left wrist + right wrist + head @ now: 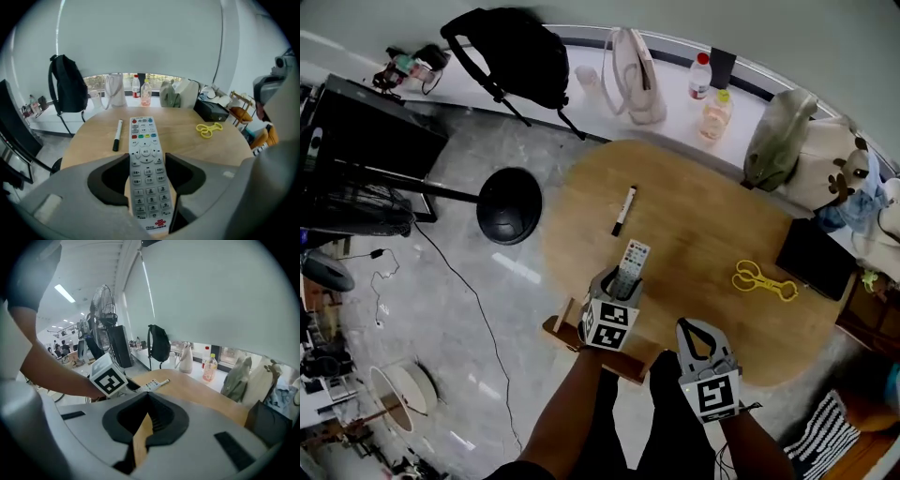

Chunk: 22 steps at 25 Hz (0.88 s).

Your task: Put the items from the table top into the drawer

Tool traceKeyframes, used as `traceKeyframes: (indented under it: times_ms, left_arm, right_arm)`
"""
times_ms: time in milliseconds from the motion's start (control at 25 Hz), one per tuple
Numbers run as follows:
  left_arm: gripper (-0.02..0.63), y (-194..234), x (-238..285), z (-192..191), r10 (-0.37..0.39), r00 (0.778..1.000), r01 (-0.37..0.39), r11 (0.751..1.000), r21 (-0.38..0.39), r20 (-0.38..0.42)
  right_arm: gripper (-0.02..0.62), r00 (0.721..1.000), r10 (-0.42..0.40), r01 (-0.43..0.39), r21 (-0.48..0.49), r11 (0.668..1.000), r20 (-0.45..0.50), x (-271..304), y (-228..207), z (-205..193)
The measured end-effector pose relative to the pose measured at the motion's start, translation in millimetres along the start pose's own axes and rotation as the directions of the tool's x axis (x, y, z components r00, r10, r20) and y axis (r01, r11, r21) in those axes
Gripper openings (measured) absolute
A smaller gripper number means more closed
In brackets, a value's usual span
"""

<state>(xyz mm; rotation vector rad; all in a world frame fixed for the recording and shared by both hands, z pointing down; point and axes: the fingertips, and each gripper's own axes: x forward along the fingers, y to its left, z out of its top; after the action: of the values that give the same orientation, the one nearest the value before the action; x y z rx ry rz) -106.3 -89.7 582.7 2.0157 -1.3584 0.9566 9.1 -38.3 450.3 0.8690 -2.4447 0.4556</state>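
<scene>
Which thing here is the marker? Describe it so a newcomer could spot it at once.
Start at the wooden table. On its left half, just beyond the remote held in the left gripper, lies the marker. It is a thin black-and-white stick, unlike the wide grey keypad remote.

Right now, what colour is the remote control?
The remote control is white with pale grey buttons; best in the left gripper view.

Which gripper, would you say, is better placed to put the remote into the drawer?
Left. The left gripper grips the remote between its jaws, near the drawer; the right gripper is shut and empty.
</scene>
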Motion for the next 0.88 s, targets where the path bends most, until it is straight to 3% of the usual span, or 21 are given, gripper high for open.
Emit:
traceKeyframes:
  times_ms: [200, 520, 880]
  left_arm:
    - [0.25, 39, -52, -38, 0.059, 0.998, -0.059, 0.993, -0.104, -0.01]
    - [0.25, 76, -92, -104, 0.094, 0.996, -0.094, 0.985, -0.143, -0.004]
    - [0.25, 80, -117, -183, 0.027, 0.999, -0.028, 0.999, -0.044, -0.031]
  right_arm:
    - [0.0, 0.999, 0.035, -0.035, -0.034, 0.999, -0.015, 20, 33, 19]
    - [0.0, 1.0, 0.02, -0.02, -0.028, 0.999, -0.011, 65, 81, 18]
    - [0.0, 0.999, -0.041, 0.041, -0.015, 0.999, -0.005, 90, 137, -3]
